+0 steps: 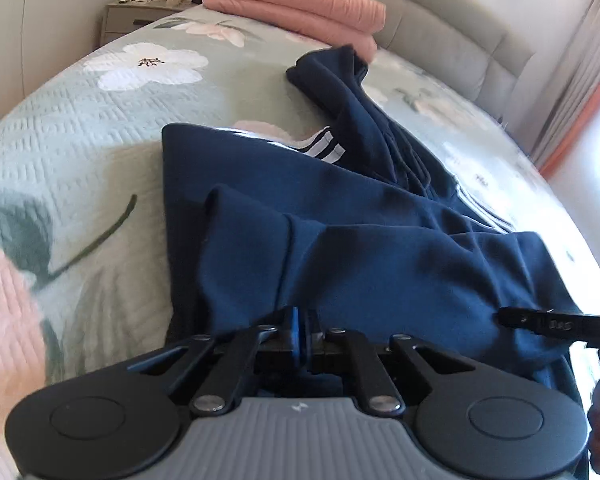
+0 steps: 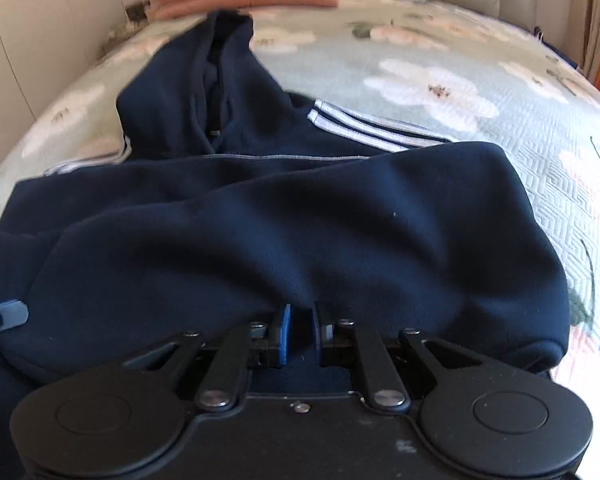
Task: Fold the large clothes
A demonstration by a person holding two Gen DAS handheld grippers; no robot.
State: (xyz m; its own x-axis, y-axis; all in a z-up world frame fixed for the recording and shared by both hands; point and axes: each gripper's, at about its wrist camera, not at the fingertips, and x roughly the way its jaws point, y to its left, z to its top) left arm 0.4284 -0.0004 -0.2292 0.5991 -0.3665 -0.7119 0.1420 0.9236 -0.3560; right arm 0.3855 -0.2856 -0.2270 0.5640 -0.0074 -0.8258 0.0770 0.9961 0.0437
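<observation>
A navy hoodie [image 1: 340, 248] with white sleeve stripes [image 1: 324, 148] lies on the bed, its hood [image 1: 340, 80] pointing toward the headboard. My left gripper [image 1: 302, 320] is shut on the hoodie's near hem. My right gripper [image 2: 300, 320] is shut on a thick fold of the same hem, with cloth between the blue pads [image 2: 285, 332]. The hoodie [image 2: 280, 216] is bunched up between the two grippers. The right gripper's finger shows at the right edge of the left wrist view [image 1: 560, 324]; the left one shows at the left edge of the right wrist view [image 2: 2, 316].
The bed has a pale green floral quilt [image 1: 80, 128]. A folded pink duvet [image 1: 296, 8] lies by the padded headboard [image 1: 452, 36]. A nightstand [image 1: 136, 20] with small items stands at the far left. Curtains [image 1: 580, 80] hang at the right.
</observation>
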